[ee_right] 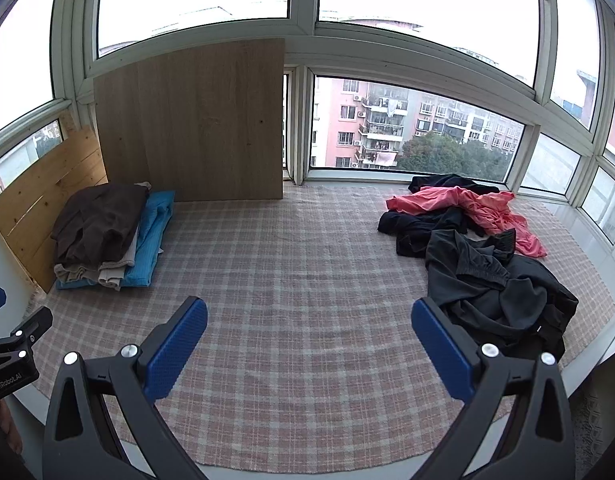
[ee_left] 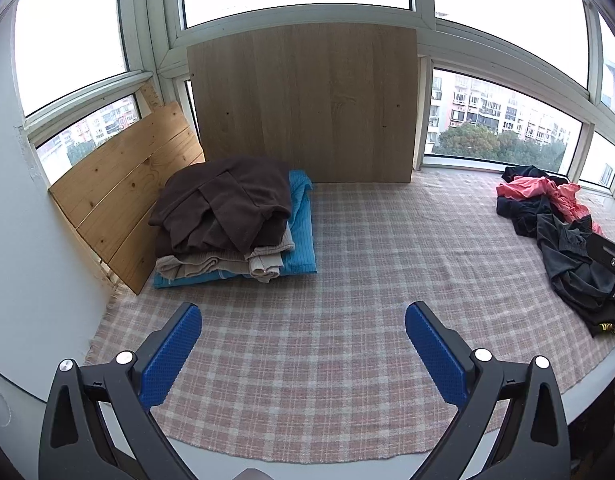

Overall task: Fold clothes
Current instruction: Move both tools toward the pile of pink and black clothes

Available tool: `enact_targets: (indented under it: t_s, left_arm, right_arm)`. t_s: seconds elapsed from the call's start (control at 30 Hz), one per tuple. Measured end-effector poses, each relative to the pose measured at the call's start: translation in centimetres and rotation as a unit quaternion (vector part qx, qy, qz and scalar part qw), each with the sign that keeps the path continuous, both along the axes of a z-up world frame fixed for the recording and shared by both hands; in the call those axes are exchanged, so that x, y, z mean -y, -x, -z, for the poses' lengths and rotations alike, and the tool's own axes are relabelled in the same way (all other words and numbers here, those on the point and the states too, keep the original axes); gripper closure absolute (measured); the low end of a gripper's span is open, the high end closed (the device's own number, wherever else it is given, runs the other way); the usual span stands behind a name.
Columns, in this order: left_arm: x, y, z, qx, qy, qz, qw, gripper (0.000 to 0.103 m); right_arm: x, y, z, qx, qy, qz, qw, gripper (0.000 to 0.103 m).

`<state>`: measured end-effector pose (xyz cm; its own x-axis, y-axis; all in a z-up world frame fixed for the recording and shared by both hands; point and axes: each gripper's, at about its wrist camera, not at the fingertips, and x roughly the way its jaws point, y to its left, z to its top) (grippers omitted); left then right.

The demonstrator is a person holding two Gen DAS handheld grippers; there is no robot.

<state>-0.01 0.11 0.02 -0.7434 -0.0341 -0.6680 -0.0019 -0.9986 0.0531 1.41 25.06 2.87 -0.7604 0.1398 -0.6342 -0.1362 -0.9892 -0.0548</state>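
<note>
A folded stack [ee_left: 227, 216] of brown, beige and blue clothes lies at the back left of the plaid cloth [ee_left: 347, 280]; it also shows in the right wrist view [ee_right: 107, 232]. A loose heap of black and pink clothes [ee_right: 475, 248] lies at the right, also seen in the left wrist view [ee_left: 563, 232]. My left gripper [ee_left: 303, 344] is open and empty above the cloth's front. My right gripper [ee_right: 309, 344] is open and empty, its right finger near the black heap's front edge. The left gripper's side shows at the left edge of the right wrist view [ee_right: 11, 344].
A large wooden board [ee_left: 303, 104] and a smaller pine board [ee_left: 127, 192] lean against the windows behind the stack. Window frames ring the platform. The cloth's front edge [ee_right: 307, 468] hangs near the platform's rim.
</note>
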Motion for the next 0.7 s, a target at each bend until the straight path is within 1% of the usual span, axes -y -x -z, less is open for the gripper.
enact_targets:
  t_s: [0.13,0.43,0.7]
  left_arm:
    - [-0.6,0.0,-0.1,0.001,0.006,0.008,1.0,0.001]
    - [-2.0,0.2,-0.3,0.002,0.018,0.024,0.9995,0.001]
    - [-3.2,0.6,-0.4,0.001,0.017,0.044,0.9989,0.001]
  right_arm:
    - [-0.4,-0.2,0.1,-0.004,0.002,0.003,1.0,0.0]
    - [-1.4,-0.3,-0.1,-0.003,0.0,0.028,1.0,0.0]
    - [-2.3,-0.6,-0.3,-0.005,-0.002,0.045,0.999,0.0]
